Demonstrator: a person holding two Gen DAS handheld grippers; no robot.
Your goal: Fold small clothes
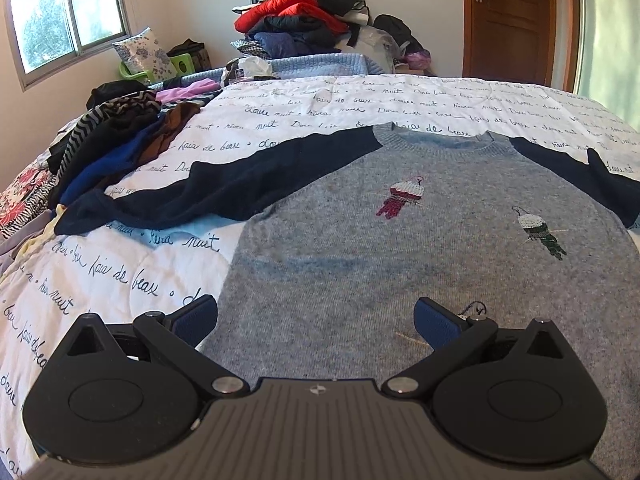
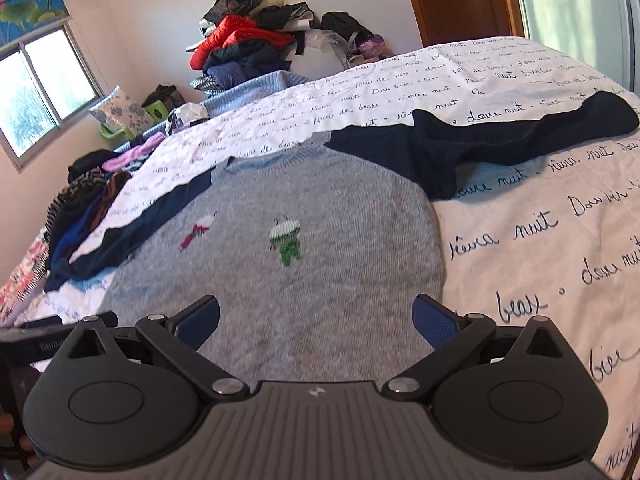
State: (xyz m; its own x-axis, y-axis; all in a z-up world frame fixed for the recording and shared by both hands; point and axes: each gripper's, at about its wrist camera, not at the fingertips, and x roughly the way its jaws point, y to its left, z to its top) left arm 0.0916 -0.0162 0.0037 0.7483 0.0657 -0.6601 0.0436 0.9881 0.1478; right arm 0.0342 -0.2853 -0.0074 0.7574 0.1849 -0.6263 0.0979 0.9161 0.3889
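A small grey knit sweater (image 1: 400,264) with navy sleeves and embroidered birds lies flat, front up, on the bed. Its left navy sleeve (image 1: 208,192) stretches out to the left, and its right navy sleeve (image 2: 520,136) stretches out to the right. My left gripper (image 1: 316,320) hovers open over the sweater's lower left hem, nothing between its blue pads. In the right wrist view, the same sweater (image 2: 320,240) lies below my right gripper (image 2: 316,320), which stands open above the lower right hem, empty.
A white quilt with black script (image 1: 120,280) covers the bed. A heap of mixed clothes (image 1: 112,140) lies at the bed's left edge. A tall pile of jackets (image 1: 304,16) stands beyond the bed, near a brown door (image 1: 508,16). A window (image 1: 60,12) is at far left.
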